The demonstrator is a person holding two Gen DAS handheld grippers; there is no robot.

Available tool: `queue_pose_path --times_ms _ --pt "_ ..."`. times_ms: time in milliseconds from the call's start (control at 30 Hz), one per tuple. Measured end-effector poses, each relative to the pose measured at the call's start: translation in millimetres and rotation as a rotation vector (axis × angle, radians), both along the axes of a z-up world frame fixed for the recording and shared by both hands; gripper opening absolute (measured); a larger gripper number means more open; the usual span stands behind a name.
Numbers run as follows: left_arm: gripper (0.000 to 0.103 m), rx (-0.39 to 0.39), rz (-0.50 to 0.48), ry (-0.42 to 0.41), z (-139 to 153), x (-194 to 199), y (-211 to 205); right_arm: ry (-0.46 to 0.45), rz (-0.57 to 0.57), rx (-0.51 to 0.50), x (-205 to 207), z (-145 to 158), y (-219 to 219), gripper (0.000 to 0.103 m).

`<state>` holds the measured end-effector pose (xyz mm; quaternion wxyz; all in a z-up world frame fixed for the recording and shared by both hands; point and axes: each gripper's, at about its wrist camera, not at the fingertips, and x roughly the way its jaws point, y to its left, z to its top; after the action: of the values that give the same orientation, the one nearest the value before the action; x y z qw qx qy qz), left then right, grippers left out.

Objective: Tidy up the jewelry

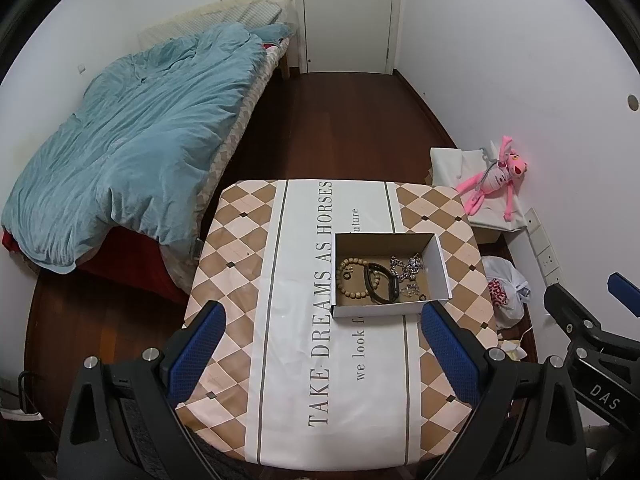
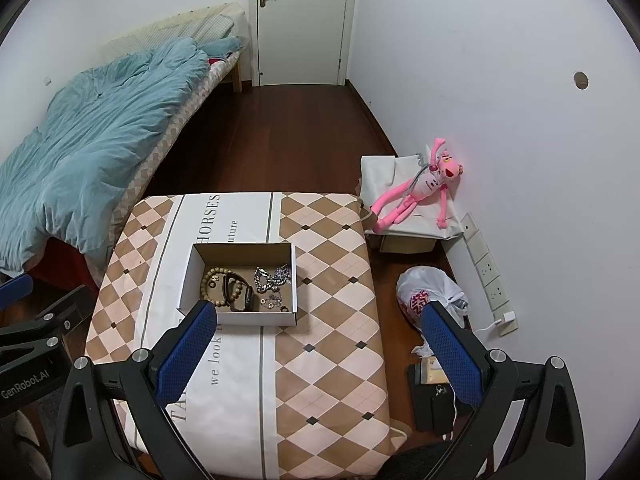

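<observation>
An open cardboard box (image 1: 438, 268) (image 2: 186, 276) stands on the table (image 1: 288, 320) (image 2: 332, 320). In it lie a wooden bead bracelet (image 1: 343, 276) (image 2: 208, 278), a black wristband (image 1: 384, 286) (image 2: 240, 294), a silver chain (image 1: 406, 266) (image 2: 268, 278) and small rings (image 2: 272, 302). My left gripper (image 1: 320, 354) is open and empty, held above the table in front of the box. My right gripper (image 2: 316, 350) is open and empty, above the table's right front part. Each gripper shows at the edge of the other's view.
A bed with a blue duvet (image 1: 132, 148) (image 2: 80, 152) lies to the left. A pink plush toy (image 2: 420, 188) lies on a low white box at the right wall. A white plastic bag (image 2: 432, 292) and dark items (image 2: 436, 400) lie on the floor at the right. A door (image 2: 300, 20) is at the back.
</observation>
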<state>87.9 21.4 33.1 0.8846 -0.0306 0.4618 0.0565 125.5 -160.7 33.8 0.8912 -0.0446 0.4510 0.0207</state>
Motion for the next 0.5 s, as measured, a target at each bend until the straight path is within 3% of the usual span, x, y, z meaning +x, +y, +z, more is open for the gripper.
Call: queue_pose_path --times_ms 500 --pt "0.100 -0.003 -0.001 0.007 -2.8 -2.1 0.1 0.009 0.004 -0.003 -0.7 -3.1 -0.4 0.103"
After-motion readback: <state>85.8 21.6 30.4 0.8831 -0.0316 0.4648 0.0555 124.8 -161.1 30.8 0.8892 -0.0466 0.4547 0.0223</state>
